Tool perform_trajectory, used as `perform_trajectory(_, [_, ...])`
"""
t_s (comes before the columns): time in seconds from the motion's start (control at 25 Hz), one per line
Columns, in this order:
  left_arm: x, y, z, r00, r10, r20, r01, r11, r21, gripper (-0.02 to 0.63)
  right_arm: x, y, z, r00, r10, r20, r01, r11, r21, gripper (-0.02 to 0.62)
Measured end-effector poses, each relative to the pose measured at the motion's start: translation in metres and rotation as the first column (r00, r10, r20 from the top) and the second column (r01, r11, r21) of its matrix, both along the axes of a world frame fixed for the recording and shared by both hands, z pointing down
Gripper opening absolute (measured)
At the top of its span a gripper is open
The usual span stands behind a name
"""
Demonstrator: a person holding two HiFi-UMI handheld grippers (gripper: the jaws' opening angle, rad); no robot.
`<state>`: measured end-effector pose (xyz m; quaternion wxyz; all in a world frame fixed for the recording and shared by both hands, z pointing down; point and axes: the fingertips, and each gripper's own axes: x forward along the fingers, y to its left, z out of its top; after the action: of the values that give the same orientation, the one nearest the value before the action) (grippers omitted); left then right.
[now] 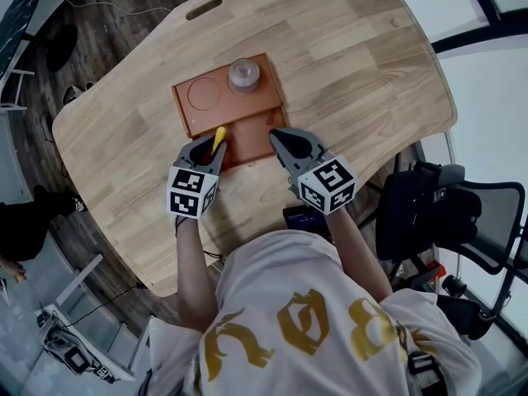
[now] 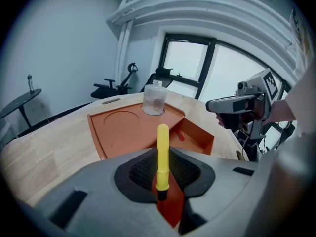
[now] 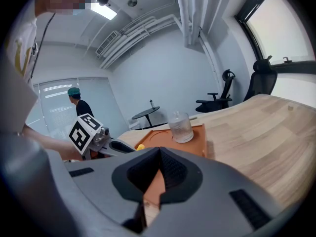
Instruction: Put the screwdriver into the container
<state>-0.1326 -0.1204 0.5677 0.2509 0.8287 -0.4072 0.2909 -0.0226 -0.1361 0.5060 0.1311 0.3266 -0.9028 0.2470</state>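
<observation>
The screwdriver (image 1: 219, 139) has a yellow handle that sticks up and forward from my left gripper (image 1: 209, 144), which is shut on it. In the left gripper view the handle (image 2: 162, 154) stands upright between the jaws of this gripper (image 2: 164, 174), just short of the orange container tray (image 2: 123, 132) and its sunken compartment (image 2: 197, 137). My right gripper (image 1: 277, 137) is shut with nothing in it and hovers at the tray's (image 1: 194, 110) near right corner. In the right gripper view its closed jaws (image 3: 159, 157) point over the tray (image 3: 197, 143).
A clear glass jar (image 1: 244, 74) stands on the tray's far side, next to a round recess (image 1: 203, 94). A small red piece (image 2: 180, 135) lies in the compartment. A black office chair (image 1: 462, 213) stands right of the wooden table (image 1: 346, 64). A person (image 3: 79, 105) stands far off.
</observation>
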Motion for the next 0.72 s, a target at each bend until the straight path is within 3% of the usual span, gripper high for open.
perform_trajectory(0.44, [0.011,0.001,0.011,0.988,0.102,0.112,-0.097,0.994,-0.052,0.075,0.002,-0.002,0.003,1.0,0.014,-0.01,-0.014,1.0,-0.001,0.011])
perform_trajectory(0.72, [0.014,0.001,0.021,0.976,0.132,0.172,-0.117,0.989,-0.093,0.075,0.003,-0.003,0.008,1.0,0.019,-0.018,-0.019,1.0,-0.006,0.011])
